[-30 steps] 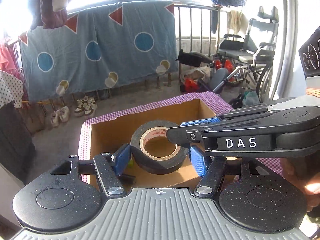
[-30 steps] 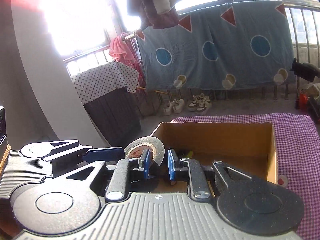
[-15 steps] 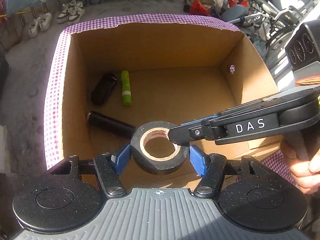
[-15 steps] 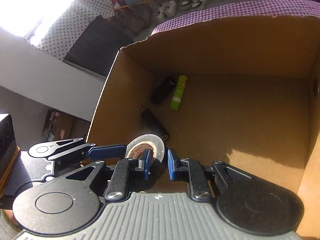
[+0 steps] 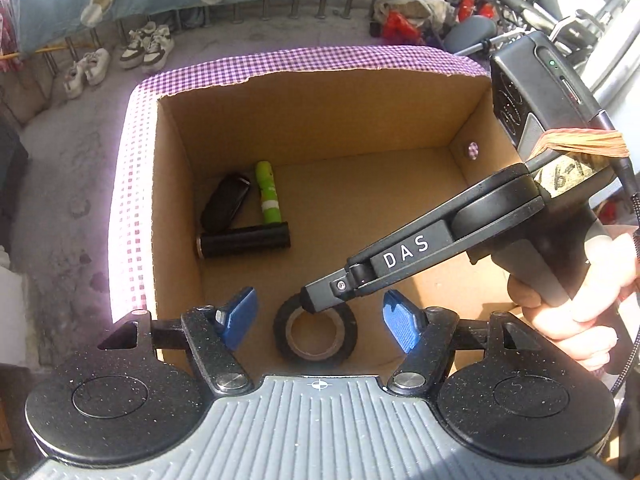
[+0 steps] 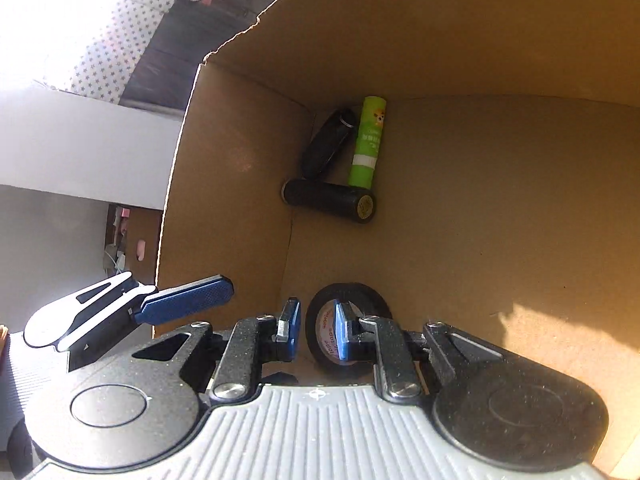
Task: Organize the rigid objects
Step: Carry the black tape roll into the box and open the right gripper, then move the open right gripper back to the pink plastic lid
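I have the roll of black tape (image 5: 315, 333) down inside the cardboard box (image 5: 176, 184), near its front wall, and as far as I can tell it lies flat on the box floor. My left hand-held gripper (image 5: 318, 322) has just been opening: its blue pads (image 5: 401, 326) now stand clear on either side of the roll, touching nothing. My right hand-held gripper (image 6: 316, 330) is pressed nearly together on the wall of the roll, one finger inside the core and one outside, so the tape is pinched there and nowhere else.

Further back by the left wall lie three things already put away: a green tube (image 5: 268, 193), a dark rounded case (image 5: 225, 207) beside it, and a black cylinder (image 5: 244, 241) lying across their near ends. The tape sits well apart from that cluster.

I judge the step in hand to be the release of the tape into the box, with the left side already let go. The next move calls for me to spread the right jaws enough to free the roll's wall, then lift straight up so the inner finger clears the core without dragging the roll along or tipping it onto its edge.
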Tool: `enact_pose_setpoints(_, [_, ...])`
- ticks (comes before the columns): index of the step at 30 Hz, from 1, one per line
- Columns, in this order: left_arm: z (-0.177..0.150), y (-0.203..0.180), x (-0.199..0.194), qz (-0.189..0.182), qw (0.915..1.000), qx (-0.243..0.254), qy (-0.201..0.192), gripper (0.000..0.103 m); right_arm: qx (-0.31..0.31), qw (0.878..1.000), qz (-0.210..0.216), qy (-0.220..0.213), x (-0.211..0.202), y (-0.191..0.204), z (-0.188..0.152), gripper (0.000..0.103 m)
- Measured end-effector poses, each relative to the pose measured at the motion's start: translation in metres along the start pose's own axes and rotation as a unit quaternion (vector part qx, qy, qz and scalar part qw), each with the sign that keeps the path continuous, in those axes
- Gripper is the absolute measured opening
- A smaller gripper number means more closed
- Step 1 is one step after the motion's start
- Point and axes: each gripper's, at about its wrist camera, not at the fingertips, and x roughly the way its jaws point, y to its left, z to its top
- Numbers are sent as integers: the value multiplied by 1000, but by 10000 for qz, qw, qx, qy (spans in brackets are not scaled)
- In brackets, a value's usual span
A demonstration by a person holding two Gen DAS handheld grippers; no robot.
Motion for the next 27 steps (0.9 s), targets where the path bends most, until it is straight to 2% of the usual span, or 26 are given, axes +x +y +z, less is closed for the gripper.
enact_pose_setpoints(4, [-7, -7, -20, -12, 9988, 110, -477, 69, 114, 9990, 140, -398, -29, -2, -10, 21])
enact_pose_setpoints(7, [-16, -8, -43, -115, 9948, 59, -1005, 70, 38, 9971, 176, -744, -54, 5, -20, 21])
enact_pose_setpoints(11, [-40, -3, -73, -228, 9859, -138, -1653, 71, -56, 9919, 361, -1214, -93, 12, -47, 21])
enact_pose_setpoints(14, [-64, 0, -86, -305, 9795, -319, -1964, 74, -67, 9859, 577, -1571, -117, 15, -74, 21])
enact_pose_setpoints(17, [-89, -1, -91, -395, 9766, -427, -2069, 75, -37, 9784, 797, -1908, -135, 16, -110, 21])
enact_pose_setpoints(20, [-112, -4, -90, -556, 9761, -442, -2052, 75, -78, 9706, 831, -2256, -147, 16, -151, 21])
enact_pose_setpoints(24, [-140, -10, -80, -789, 9775, -446, -1904, 79, -96, 9625, 571, -2651, -146, 12, -208, 21])
enact_pose_setpoints(27, [-156, -13, -67, -750, 9824, -410, -1662, 80, -74, 9586, 188, -2840, -134, 10, -244, 21])
